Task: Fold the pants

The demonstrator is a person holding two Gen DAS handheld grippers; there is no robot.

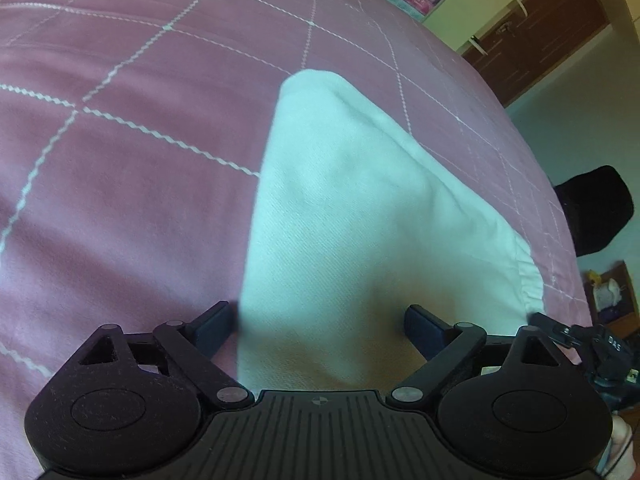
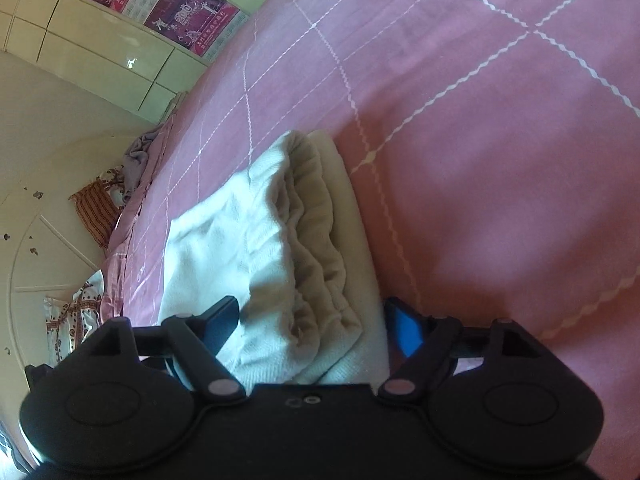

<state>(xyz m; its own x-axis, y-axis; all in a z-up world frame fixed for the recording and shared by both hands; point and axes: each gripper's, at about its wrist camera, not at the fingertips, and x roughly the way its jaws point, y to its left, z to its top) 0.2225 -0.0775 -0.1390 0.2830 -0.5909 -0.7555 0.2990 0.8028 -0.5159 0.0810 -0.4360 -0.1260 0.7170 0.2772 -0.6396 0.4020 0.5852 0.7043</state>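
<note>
Your left gripper (image 1: 318, 320) has its jaws spread wide over the near end of the white pants (image 1: 360, 208), which lie folded on the pink bedspread (image 1: 120, 160). Your right gripper (image 2: 314, 320) is also spread, straddling the stacked layers at the gathered waistband (image 2: 316, 232); neither pinches cloth. The right gripper's tip (image 1: 560, 330) shows just beside the pants' edge. Posters (image 2: 176, 12) hang on the cabinet wall beyond.
</note>
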